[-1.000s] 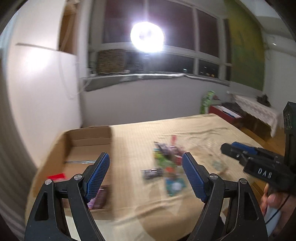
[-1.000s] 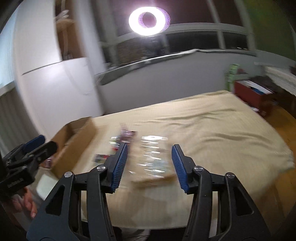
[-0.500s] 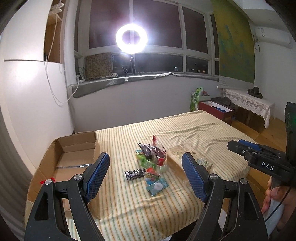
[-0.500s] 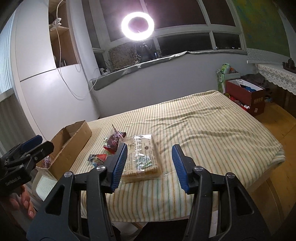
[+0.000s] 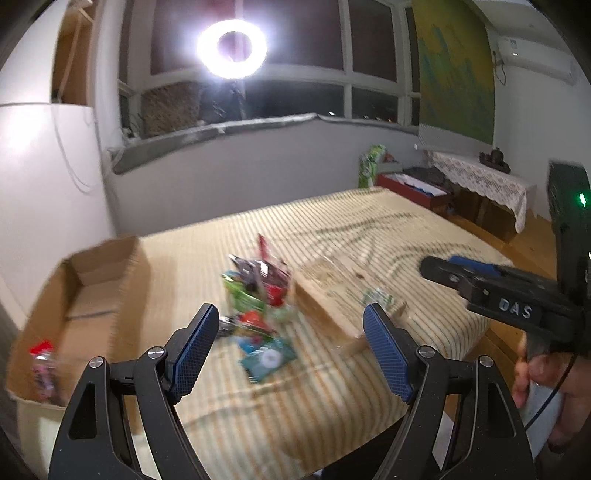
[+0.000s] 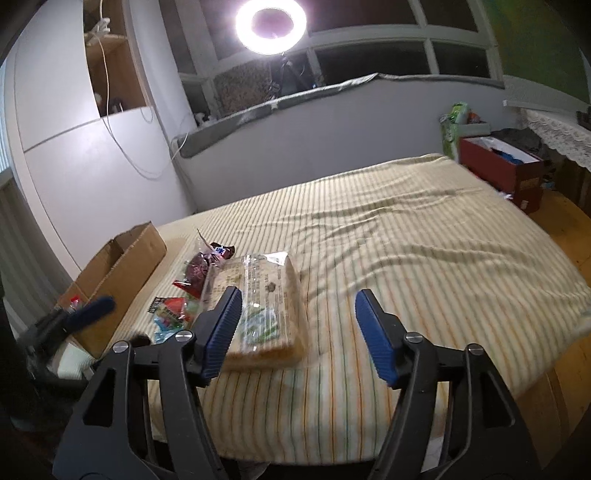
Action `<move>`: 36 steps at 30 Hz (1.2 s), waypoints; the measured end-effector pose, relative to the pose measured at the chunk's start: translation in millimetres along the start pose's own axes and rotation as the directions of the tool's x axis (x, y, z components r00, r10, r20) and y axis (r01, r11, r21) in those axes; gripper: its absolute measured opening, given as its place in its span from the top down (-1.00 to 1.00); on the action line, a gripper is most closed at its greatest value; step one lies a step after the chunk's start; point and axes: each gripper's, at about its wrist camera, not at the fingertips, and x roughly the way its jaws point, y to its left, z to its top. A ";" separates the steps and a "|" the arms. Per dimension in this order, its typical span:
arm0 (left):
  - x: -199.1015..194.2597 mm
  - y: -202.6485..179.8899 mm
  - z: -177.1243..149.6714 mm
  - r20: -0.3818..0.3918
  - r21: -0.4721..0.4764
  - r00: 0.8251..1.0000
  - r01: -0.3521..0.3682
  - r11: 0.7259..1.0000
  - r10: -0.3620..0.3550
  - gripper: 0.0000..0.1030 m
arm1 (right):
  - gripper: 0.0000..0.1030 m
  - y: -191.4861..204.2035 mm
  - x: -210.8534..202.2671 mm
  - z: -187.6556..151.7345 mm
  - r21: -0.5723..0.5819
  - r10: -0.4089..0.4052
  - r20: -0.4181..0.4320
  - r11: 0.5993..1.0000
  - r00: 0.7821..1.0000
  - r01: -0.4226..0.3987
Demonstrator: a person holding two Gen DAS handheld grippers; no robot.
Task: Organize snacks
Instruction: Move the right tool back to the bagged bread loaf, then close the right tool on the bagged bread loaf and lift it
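A heap of small snack packets (image 5: 258,295) (image 6: 184,291) lies on the striped cloth of the table (image 6: 406,258). Beside it rests a large clear-wrapped pack of crackers (image 6: 262,302) (image 5: 325,295). My left gripper (image 5: 291,350) hangs open above the near packets, nothing between its blue pads. My right gripper (image 6: 295,332) hovers over the table's front part; its jaws are opening and hold nothing, with the cracker pack just beyond its left finger. In the left wrist view the right gripper (image 5: 491,284) shows at the right, a hand under it.
An open cardboard box (image 5: 74,306) (image 6: 118,266) stands at the table's left end with a few packets (image 5: 42,365) inside. A ring light (image 6: 271,22) glares at the window. A red box (image 6: 506,173) and a lace-covered side table (image 5: 484,181) stand on the right.
Both grippers have dropped closer to the table and the snacks. The right gripper's jaws have spread wider. The left gripper's jaws stand as wide as before.
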 end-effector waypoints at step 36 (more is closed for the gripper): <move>81.3 -44.3 -30.1 -0.096 0.068 0.983 0.164 0.984 -0.157 -0.31 | -0.18 13.4 102.1 17.7 -0.035 0.204 -0.223 0.976 0.953 -0.217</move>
